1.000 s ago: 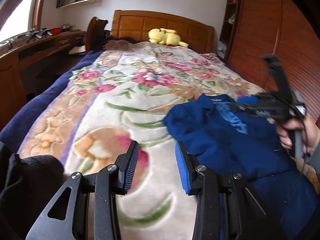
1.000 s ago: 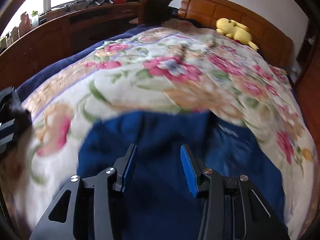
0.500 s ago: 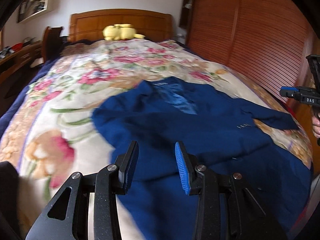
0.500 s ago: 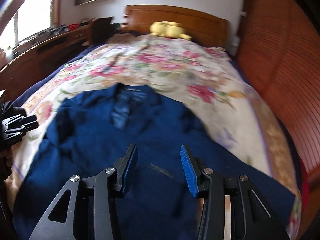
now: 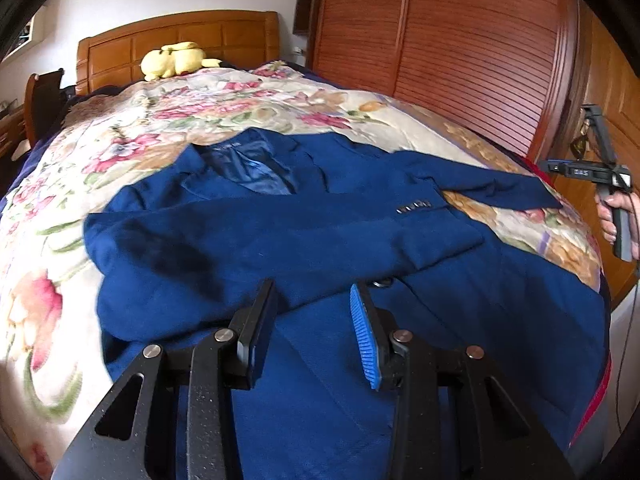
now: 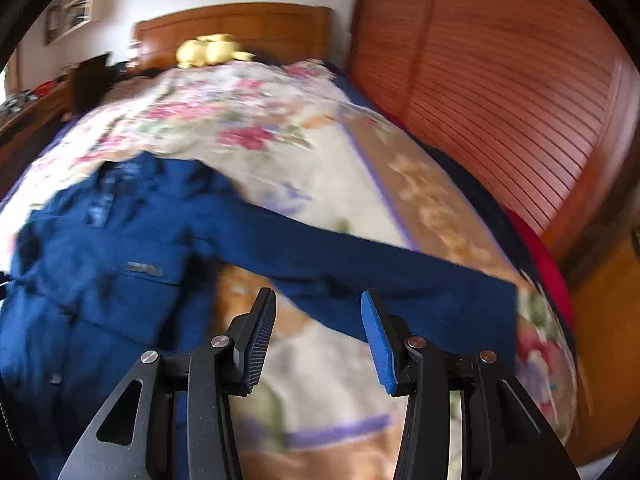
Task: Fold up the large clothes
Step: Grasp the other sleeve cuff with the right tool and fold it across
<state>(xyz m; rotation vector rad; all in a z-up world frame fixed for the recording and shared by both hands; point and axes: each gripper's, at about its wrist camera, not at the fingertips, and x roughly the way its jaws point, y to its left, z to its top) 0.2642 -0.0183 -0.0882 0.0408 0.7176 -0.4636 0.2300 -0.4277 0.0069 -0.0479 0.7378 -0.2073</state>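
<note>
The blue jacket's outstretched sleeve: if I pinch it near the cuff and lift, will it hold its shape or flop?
Likely floppy: the sleeve lies limp, following the floral blanket. The blue jacket looks thick and lined, so probably heavy; expect the body to drag. The fuzzy blanket may add friction, so lift rather than slide.

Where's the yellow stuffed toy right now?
In both views the yellow stuffed toy lies at the far end of the bed, against the wooden headboard, beyond the blue jacket.

A dark blue jacket (image 5: 304, 240) lies face-up across mid-frame, collar toward upper left, one sleeve stretched out right
</note>
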